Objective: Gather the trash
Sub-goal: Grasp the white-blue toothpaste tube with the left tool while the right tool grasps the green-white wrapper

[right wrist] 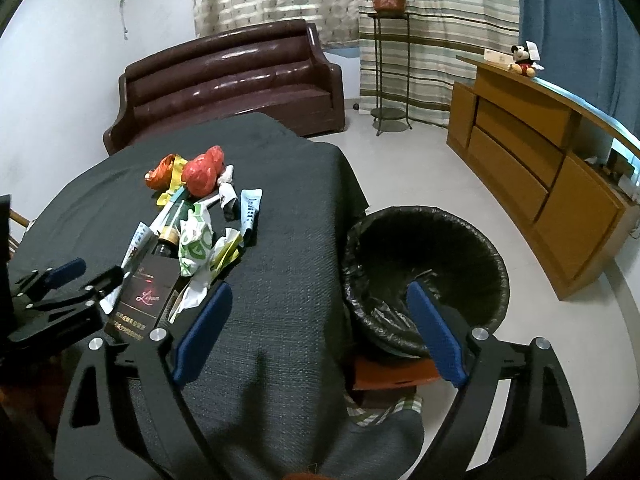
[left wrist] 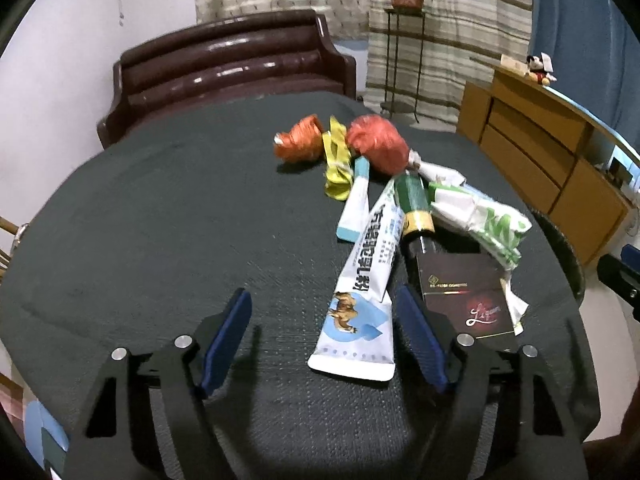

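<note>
Blue pads on our left claw [left wrist: 322,332] stand wide apart and empty, with the flat end of the big white tube [left wrist: 360,312] lying between them on the dark tabletop [left wrist: 160,220]. We judge this tube the one to take: lower, centre it, close across its width, and keep the right pad off the dark box [left wrist: 464,296] just beside. Our right claw [right wrist: 316,332] is also wide open, holding nothing, near the black-lined bin [right wrist: 424,272]. Farther off lie wrappers and orange bags [left wrist: 376,144].

Dark grey tablecloth [left wrist: 160,220], black bin liner [right wrist: 424,248], striped curtain [right wrist: 440,20], orange bags [left wrist: 376,148]
</note>
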Tool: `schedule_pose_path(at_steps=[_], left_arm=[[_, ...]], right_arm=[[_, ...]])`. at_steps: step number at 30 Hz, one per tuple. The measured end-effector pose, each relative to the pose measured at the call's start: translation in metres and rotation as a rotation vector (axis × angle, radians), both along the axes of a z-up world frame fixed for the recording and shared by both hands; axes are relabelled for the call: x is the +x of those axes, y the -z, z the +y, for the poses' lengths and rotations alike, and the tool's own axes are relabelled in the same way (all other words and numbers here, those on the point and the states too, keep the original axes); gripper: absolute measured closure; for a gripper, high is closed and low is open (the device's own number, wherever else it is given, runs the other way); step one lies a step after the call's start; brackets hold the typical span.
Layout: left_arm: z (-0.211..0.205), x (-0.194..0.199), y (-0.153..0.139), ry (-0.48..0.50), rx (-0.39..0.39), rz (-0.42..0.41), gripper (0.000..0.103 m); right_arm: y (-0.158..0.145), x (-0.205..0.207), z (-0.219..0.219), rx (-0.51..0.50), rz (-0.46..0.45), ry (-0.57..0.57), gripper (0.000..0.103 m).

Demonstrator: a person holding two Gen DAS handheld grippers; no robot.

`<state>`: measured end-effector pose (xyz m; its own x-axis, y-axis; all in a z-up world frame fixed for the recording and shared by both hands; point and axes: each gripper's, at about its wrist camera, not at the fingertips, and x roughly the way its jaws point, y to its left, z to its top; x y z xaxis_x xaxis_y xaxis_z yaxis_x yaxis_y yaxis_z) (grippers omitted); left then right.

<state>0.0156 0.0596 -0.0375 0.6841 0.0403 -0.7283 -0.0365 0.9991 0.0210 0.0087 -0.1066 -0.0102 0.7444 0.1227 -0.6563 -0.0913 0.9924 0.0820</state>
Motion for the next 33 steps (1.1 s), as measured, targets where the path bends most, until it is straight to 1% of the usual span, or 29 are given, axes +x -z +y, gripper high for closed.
schedule_pose_path(at_steps=[4, 6, 8, 9, 10, 15, 21, 23, 27, 29, 33], left_arm=[[0.001, 0.002, 0.005, 0.023, -0.015, 0.037, 0.041], [0.001, 0.004, 0.008, 0.037, -0.031, 0.058, 0.051], [0.001, 0.002, 0.007, 0.042, -0.022, 0.052, 0.058], [0.0, 0.002, 0.007, 0.046, -0.016, 0.05, 0.065], [0.0, 0.001, 0.007, 0.05, -0.009, 0.046, 0.066], [0.006, -0.003, 0.003, 0.05, -0.04, 0.038, 0.068], [0.02, -0.008, -0.006, 0.019, -0.039, 0.009, 0.068], [0.027, -0.008, -0.007, 0.004, -0.038, 0.008, 0.068], [0.045, -0.009, -0.008, -0.039, -0.025, 0.001, 0.068], [0.052, -0.008, -0.009, -0.055, -0.023, 0.001, 0.068], [0.068, -0.005, -0.008, -0.093, -0.029, 0.005, 0.068]], right_arm=[[0.001, 0.002, 0.001, 0.0, 0.01, -0.002, 0.016], [0.002, 0.004, 0.005, 0.001, 0.012, -0.006, 0.016], [0.002, 0.004, 0.008, 0.001, 0.015, -0.014, 0.016], [0.002, 0.005, 0.009, 0.0, 0.016, -0.017, 0.016], [0.002, 0.006, 0.012, -0.001, 0.016, -0.02, 0.016], [-0.001, 0.007, 0.02, 0.001, 0.013, -0.04, 0.017], [-0.005, 0.013, 0.037, 0.007, 0.005, -0.072, 0.018], [-0.005, 0.017, 0.047, 0.012, 0.009, -0.091, 0.026], [-0.005, 0.026, 0.063, 0.015, 0.009, -0.121, 0.028], [-0.006, 0.033, 0.072, 0.013, 0.006, -0.136, 0.035], [-0.005, 0.049, 0.087, 0.023, 0.019, -0.155, 0.044]])
